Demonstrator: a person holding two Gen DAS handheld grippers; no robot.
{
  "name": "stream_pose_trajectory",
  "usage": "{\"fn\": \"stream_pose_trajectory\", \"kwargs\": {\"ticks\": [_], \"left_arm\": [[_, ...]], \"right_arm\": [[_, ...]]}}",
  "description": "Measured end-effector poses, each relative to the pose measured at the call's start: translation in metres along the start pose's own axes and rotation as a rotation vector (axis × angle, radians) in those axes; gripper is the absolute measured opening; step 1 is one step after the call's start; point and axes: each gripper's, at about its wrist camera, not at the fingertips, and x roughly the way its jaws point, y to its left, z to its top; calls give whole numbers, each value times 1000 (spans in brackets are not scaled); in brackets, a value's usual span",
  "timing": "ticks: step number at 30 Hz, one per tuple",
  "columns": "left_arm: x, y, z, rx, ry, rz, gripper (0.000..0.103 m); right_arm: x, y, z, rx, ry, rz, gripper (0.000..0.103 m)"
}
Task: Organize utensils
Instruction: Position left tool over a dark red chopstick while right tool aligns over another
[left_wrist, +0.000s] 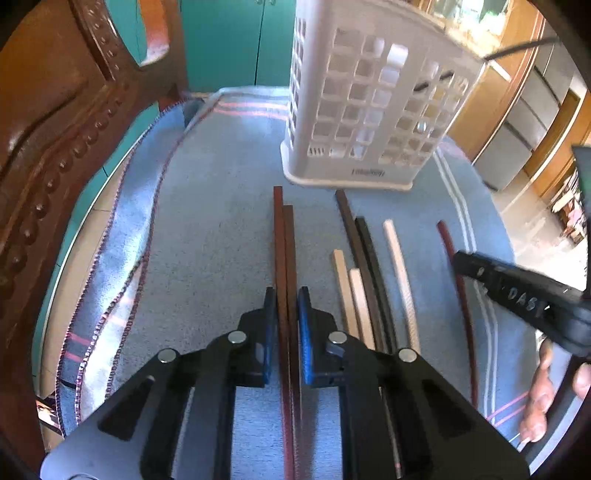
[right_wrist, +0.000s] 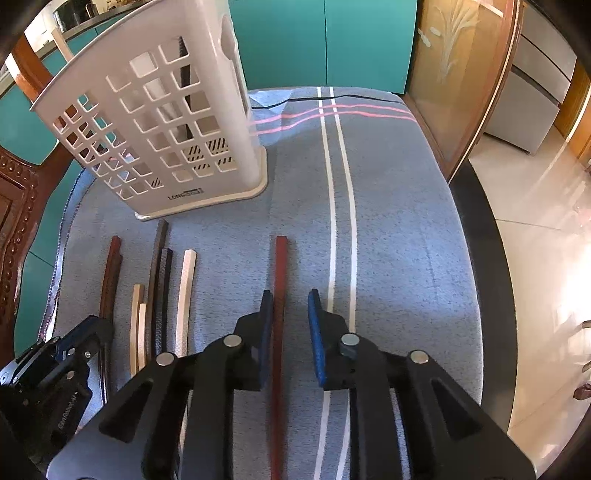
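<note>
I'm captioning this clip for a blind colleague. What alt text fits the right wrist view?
The right gripper, open, straddles a single red-brown chopstick lying on a blue striped cloth. To its left lie more chopsticks, dark and cream, before a white slotted utensil basket.
</note>
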Motion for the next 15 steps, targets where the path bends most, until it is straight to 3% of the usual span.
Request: {"fn": "stream_pose_trajectory", "kwargs": {"ticks": [5,15], "left_arm": [[-21,-4,2,4,-85,-20,13],[-16,21,14,-45,-60,-5,19]], "right_arm": [[7,-2,-1,1,6,-5,24],[9,-5,-3,3,4,-1,29]]}}
